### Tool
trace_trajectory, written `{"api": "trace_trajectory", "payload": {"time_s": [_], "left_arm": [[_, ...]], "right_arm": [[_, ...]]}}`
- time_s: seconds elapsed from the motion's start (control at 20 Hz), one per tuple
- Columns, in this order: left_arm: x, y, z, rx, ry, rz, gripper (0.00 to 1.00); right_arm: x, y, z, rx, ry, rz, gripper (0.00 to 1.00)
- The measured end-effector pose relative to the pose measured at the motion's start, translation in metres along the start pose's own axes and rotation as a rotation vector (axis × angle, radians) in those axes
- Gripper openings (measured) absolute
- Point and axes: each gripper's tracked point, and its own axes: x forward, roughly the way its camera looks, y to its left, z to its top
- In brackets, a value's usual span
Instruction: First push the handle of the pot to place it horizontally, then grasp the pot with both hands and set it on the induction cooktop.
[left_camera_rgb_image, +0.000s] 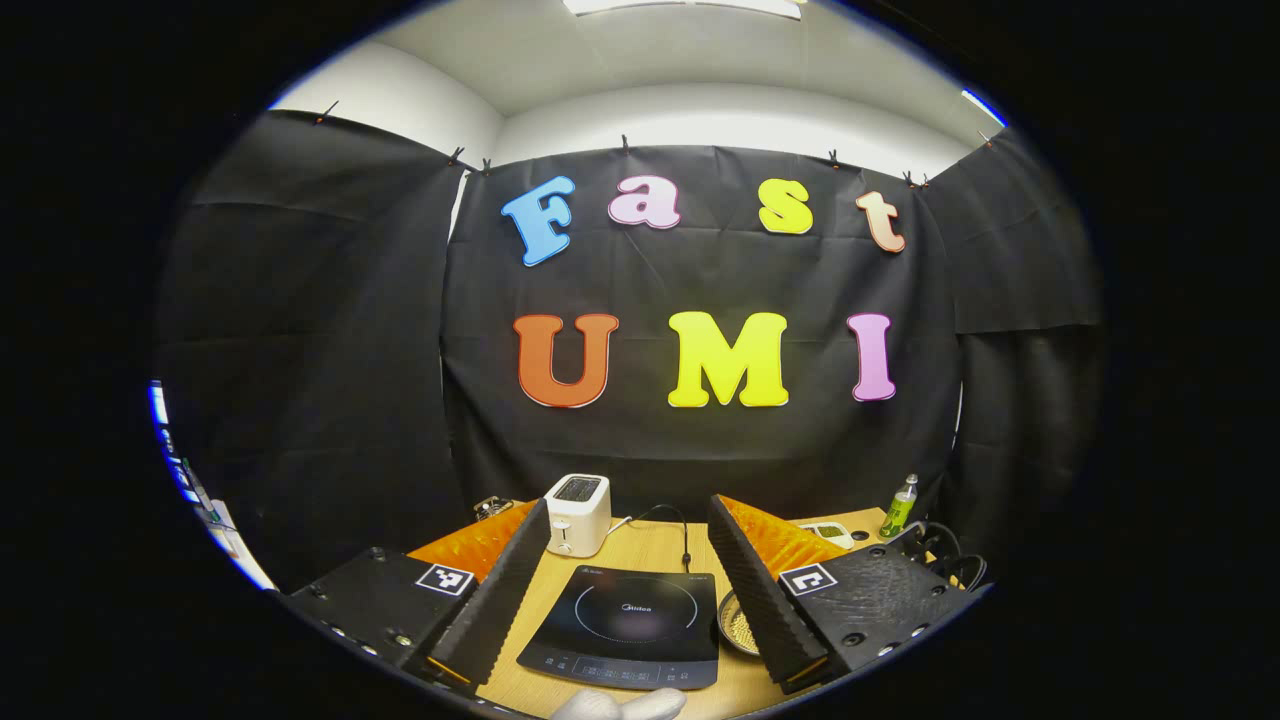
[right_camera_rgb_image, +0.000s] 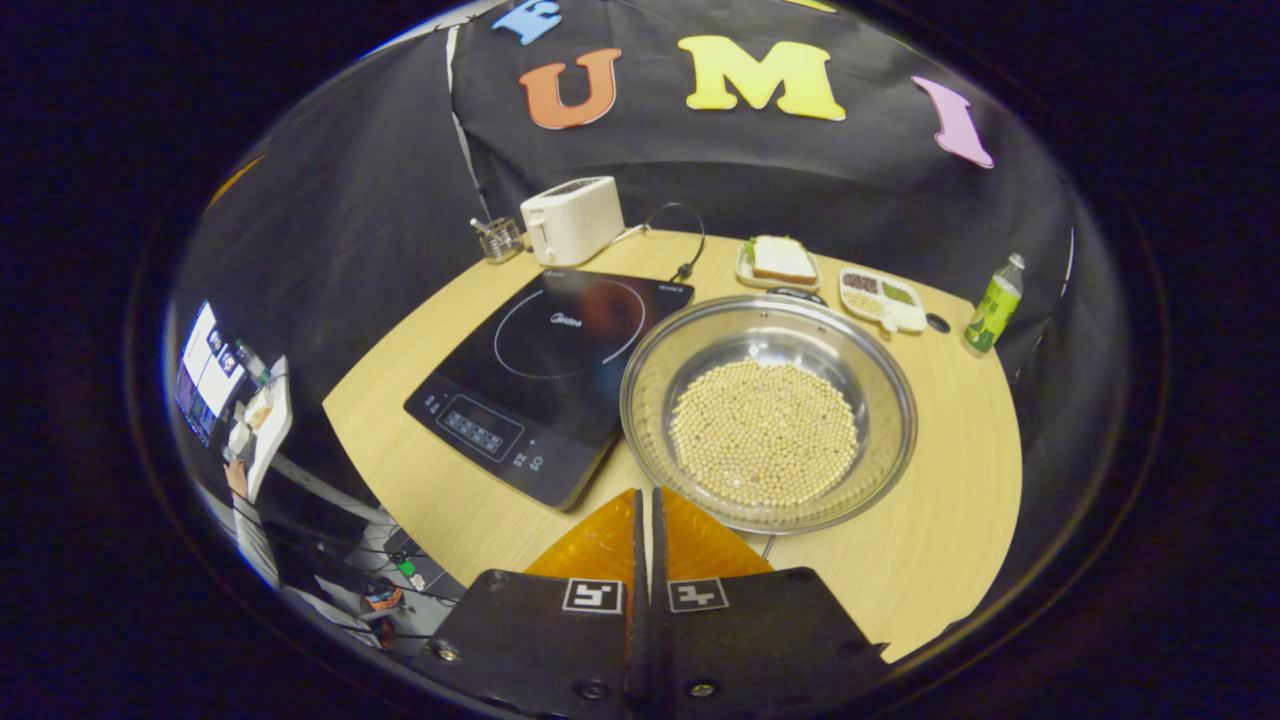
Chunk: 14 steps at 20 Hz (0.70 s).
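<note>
In the right gripper view, a wide steel pot (right_camera_rgb_image: 768, 410) holding pale beans sits on the wooden table, touching the right side of the black induction cooktop (right_camera_rgb_image: 550, 365). A small dark piece shows at the pot's far rim; I cannot tell whether it is the handle. My right gripper (right_camera_rgb_image: 645, 498) is shut with nothing in it, its tips just short of the pot's near rim. In the left gripper view, my left gripper (left_camera_rgb_image: 628, 505) stands open above the cooktop (left_camera_rgb_image: 625, 620). A sliver of the pot (left_camera_rgb_image: 735, 625) peeks out beside its right finger.
A white toaster (right_camera_rgb_image: 572, 220) and a small wire holder (right_camera_rgb_image: 497, 238) stand behind the cooktop. A sandwich plate (right_camera_rgb_image: 780, 260), a tray of grains (right_camera_rgb_image: 882, 298) and a green bottle (right_camera_rgb_image: 993, 290) lie beyond the pot. A gloved hand (left_camera_rgb_image: 620, 705) shows at the bottom.
</note>
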Motion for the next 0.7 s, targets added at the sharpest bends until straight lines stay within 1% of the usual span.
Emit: {"api": "trace_trajectory", "payload": {"time_s": [0.05, 0.1, 0.15, 0.3, 0.4, 0.5, 0.55, 0.6, 0.7], "left_arm": [[0.001, 0.003, -0.001, -0.002, 0.005, 0.006, 0.95], [0.003, 0.005, -0.003, -0.005, 0.009, 0.01, 0.95], [0.005, 0.008, -0.003, -0.008, 0.012, 0.016, 0.95], [0.009, 0.012, -0.005, -0.005, 0.018, 0.029, 0.95], [0.011, 0.015, -0.007, -0.002, 0.024, 0.034, 0.95], [0.013, 0.015, -0.008, -0.002, 0.031, 0.034, 0.95], [0.014, 0.014, -0.007, -0.002, 0.032, 0.03, 0.95], [0.014, 0.014, -0.006, -0.001, 0.03, 0.03, 0.95], [0.017, 0.013, -0.007, 0.002, 0.028, 0.026, 0.95]], "right_arm": [[0.008, 0.001, -0.007, 0.001, 0.019, 0.005, 0.0], [0.015, 0.001, -0.012, 0.0, 0.038, 0.006, 0.0], [0.022, 0.001, -0.018, -0.003, 0.055, 0.005, 0.03], [0.035, 0.0, -0.027, -0.001, 0.086, 0.005, 0.03], [0.044, 0.003, -0.031, 0.014, 0.098, 0.021, 0.04], [0.047, 0.005, -0.031, 0.028, 0.107, 0.028, 0.04], [0.048, 0.005, -0.031, 0.027, 0.107, 0.028, 0.0], [0.048, 0.004, -0.031, 0.023, 0.106, 0.027, 0.04], [0.048, 0.003, -0.033, 0.03, 0.109, 0.025, 0.04]]}}
